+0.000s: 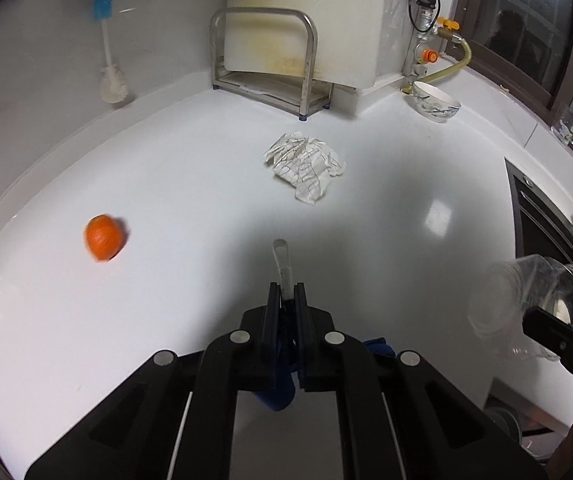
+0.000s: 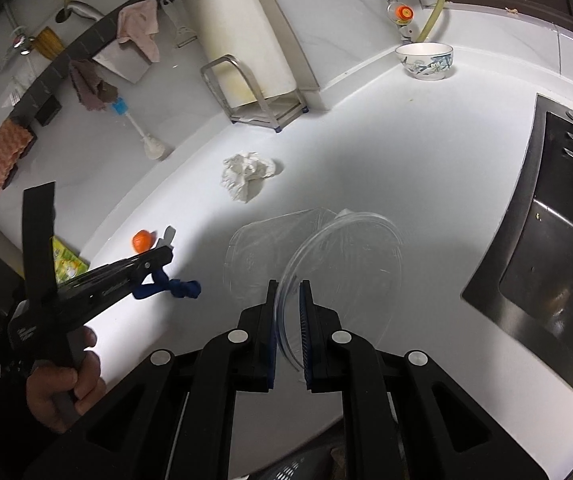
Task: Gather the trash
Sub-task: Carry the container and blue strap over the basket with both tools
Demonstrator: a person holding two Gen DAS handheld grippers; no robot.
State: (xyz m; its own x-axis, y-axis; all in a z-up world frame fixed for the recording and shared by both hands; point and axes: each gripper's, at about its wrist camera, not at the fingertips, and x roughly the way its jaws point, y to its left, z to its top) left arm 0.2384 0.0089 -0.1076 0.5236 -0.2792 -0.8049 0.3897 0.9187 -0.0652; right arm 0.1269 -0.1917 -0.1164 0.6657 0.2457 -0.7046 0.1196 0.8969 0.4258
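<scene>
Both claws grip: left claw (image 1: 285,292) a white stick (image 1: 280,264), right claw (image 2: 287,292) a clear cup (image 2: 318,256); sink (image 2: 546,280) fully shown only rightward.

Glossy white countertop (image 1: 166,168), smooth, with light reflected off it. Crumpled white paper (image 1: 305,166), matt and creased, scribbled with ink. Clear plastic cup (image 2: 310,256), thin and transparent. Brushed metal rack (image 1: 264,64), dull sheen. Glazed white ceramic bowl with blue pattern (image 2: 425,61), shiny. Dark steel sink (image 2: 558,240), satin. Matt black plastic was seen on the left gripper (image 1: 286,292).
</scene>
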